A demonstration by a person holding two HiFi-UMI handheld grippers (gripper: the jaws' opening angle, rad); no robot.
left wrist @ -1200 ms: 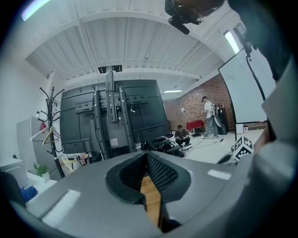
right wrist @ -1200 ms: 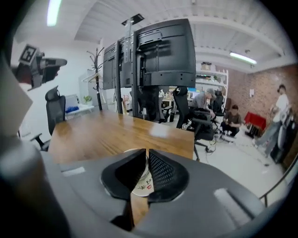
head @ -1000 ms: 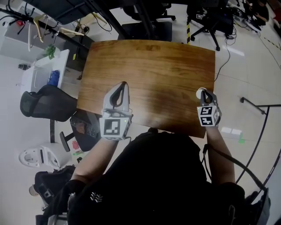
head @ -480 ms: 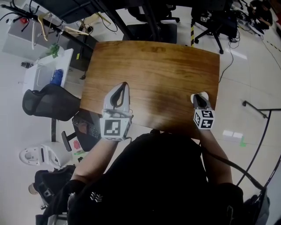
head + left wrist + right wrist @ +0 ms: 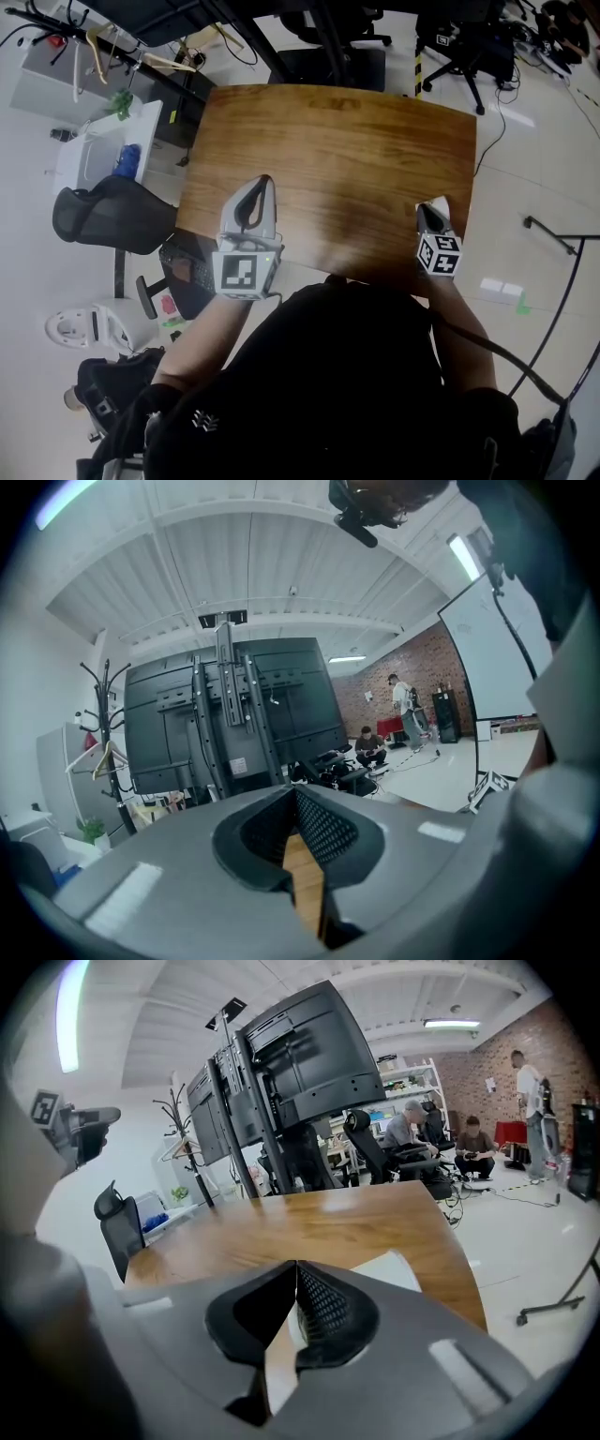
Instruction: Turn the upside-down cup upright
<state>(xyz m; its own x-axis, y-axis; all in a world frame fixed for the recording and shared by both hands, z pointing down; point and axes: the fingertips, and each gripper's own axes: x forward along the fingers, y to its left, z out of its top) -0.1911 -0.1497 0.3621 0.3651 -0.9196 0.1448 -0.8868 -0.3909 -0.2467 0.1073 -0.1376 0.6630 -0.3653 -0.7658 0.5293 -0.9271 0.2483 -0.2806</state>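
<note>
At the right edge of the brown wooden desk [image 5: 337, 141], the right gripper [image 5: 429, 210] has just been closing its fingers, which now pinch the wall of the white cup [image 5: 394, 1269]. At lower left, the left gripper [image 5: 292, 791] hovers with its fingers together on nothing. Black-and-white square markers [image 5: 236, 272] face upward.
</note>
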